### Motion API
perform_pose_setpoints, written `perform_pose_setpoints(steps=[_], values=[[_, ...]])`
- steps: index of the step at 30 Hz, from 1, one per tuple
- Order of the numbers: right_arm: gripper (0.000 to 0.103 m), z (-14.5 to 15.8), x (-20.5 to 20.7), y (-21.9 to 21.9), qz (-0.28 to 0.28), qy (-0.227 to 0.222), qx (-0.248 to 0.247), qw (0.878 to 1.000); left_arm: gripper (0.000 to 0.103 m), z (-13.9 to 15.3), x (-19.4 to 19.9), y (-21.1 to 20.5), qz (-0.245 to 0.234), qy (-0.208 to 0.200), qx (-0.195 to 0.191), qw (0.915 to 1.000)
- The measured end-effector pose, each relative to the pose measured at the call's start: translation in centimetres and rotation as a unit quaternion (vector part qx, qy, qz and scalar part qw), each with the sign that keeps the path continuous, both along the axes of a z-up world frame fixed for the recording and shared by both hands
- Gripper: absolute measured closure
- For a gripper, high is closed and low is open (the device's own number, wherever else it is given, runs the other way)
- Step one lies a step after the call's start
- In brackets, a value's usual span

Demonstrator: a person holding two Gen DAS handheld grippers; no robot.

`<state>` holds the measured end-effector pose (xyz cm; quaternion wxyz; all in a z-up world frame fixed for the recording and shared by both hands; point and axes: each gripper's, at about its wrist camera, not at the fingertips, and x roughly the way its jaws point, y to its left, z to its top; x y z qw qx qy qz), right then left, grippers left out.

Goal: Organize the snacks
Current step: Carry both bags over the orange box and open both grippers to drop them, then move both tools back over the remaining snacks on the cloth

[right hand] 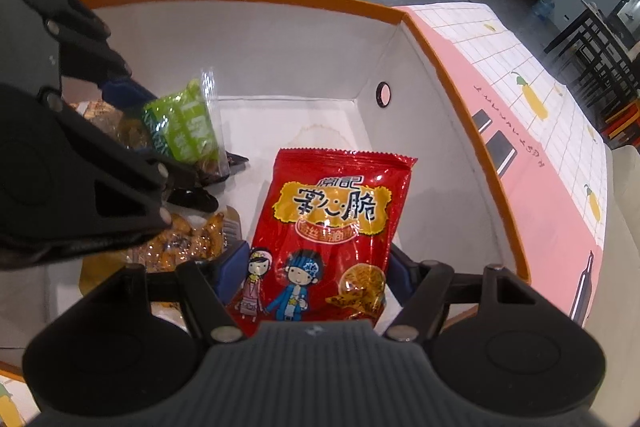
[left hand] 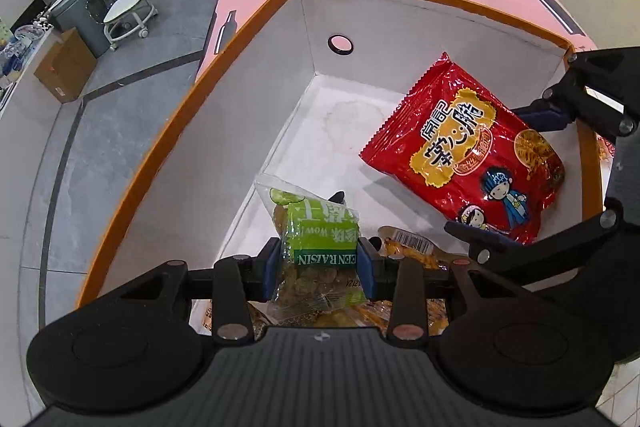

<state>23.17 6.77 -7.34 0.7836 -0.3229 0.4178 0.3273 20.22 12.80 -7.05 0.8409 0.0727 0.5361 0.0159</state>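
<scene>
Green raisin packet (left hand: 316,247) pinched upright; glossy red bag (right hand: 332,227) seemingly gripped.

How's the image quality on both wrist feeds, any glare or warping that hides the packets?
Left wrist view: sharp; fisheye bows the box rim; glare streaks on the red snack bag, print still readable; green raisin packet clear. Right wrist view: sharp centre, the same bag glossy with highlights; the left gripper looms dark at the left, shading the orange snacks.
</scene>
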Motion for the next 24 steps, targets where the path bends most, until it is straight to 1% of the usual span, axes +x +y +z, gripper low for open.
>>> perform_pose_setpoints(steps=[6, 9, 12, 15, 17, 20, 24], values=[[0.034, 0.0, -0.6, -0.4, 0.008, -0.003, -0.003, 1.000, 0.056, 0.0, 0.0, -0.3, -0.003, -0.002, 0.008, 1.0000], [0.031, 0.0, -0.7, -0.4, 0.013, -0.005, -0.004, 1.000, 0.053, 0.1, 0.0, -0.5, -0.003, -0.003, 0.009, 0.9999], [0.028, 0.1, -0.7, -0.5, 0.012, -0.010, -0.003, 1.000, 0.053, 0.3, -0.2, -0.6, -0.009, -0.005, 0.009, 0.9999], [0.026, 0.6, -0.6, -0.7, 0.009, -0.013, -0.002, 1.000, 0.050, 0.6, -0.2, -0.7, -0.011, -0.008, 0.013, 0.9998], [0.023, 0.9, -0.6, -0.8, 0.007, -0.016, 0.000, 1.000, 0.043, 1.0, -0.4, -0.8, -0.011, -0.015, 0.017, 0.9997], [0.019, 1.6, -0.8, -1.1, 0.006, -0.023, 0.003, 1.000, 0.036, 1.8, -0.6, -1.0, -0.012, -0.028, 0.020, 0.9993], [0.017, 2.8, -1.3, -1.7, 0.001, -0.035, 0.013, 0.999, 0.034, 3.3, -1.2, -1.6, -0.014, -0.048, 0.027, 0.9984]])
